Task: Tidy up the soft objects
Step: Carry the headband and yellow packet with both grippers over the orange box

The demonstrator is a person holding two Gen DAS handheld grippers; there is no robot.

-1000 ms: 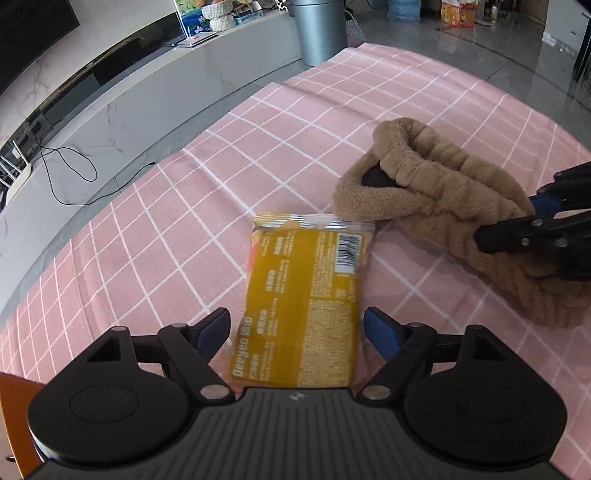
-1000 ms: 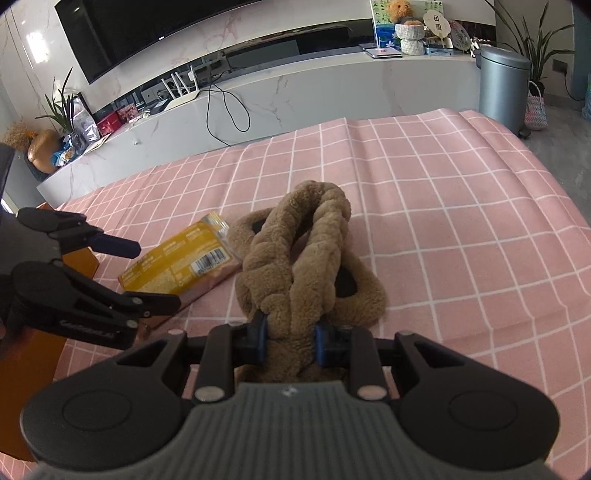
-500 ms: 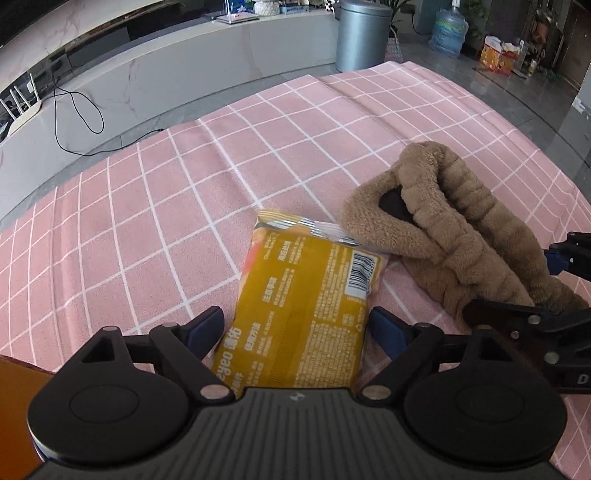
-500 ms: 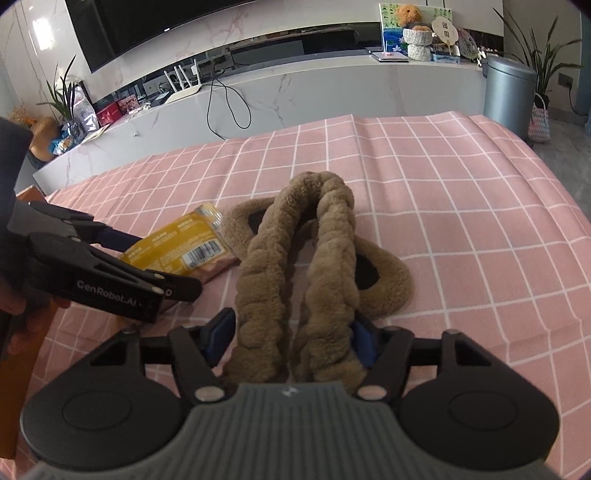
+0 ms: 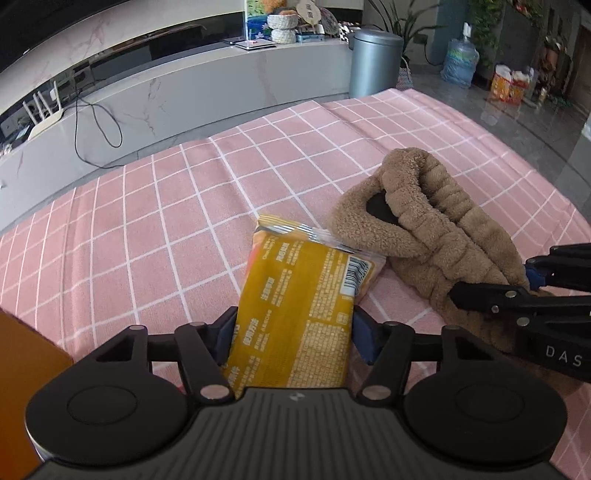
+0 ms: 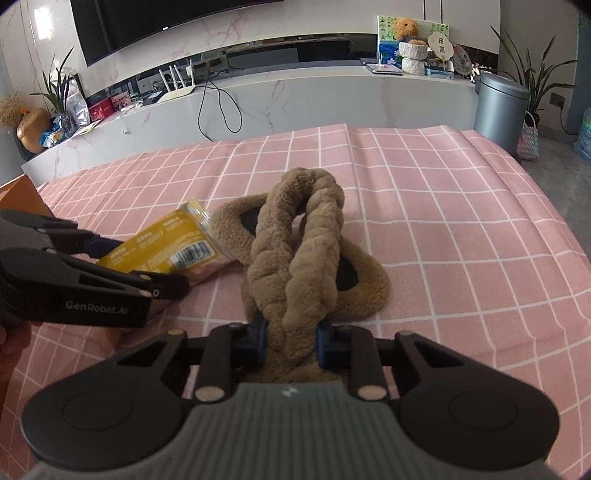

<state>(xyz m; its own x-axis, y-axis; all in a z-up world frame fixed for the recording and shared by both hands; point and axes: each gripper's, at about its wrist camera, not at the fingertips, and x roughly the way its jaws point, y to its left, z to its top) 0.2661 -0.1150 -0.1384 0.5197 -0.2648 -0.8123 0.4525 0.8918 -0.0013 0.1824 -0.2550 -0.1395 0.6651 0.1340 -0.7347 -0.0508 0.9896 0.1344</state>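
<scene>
Both grips just closed — left gripper [image 5: 293, 334] now clamps the yellow packet [image 5: 299, 314], right gripper [image 6: 290, 341] the brown earmuffs [image 6: 299, 258] — ready, seemingly, for lifting.

Two hand-held grippers are in view: the left hand-held gripper [image 5: 293, 328] and the right hand-held gripper [image 6: 290, 341]. On the pink checked cloth [image 5: 166, 221] lie one yellow snack packet [image 5: 299, 306] and one pair of brown plush slippers [image 6: 303, 251], so two slippers. At the far side stand one grey bin [image 6: 500, 110], one television [image 6: 147, 26] and one white router [image 6: 177, 88].
</scene>
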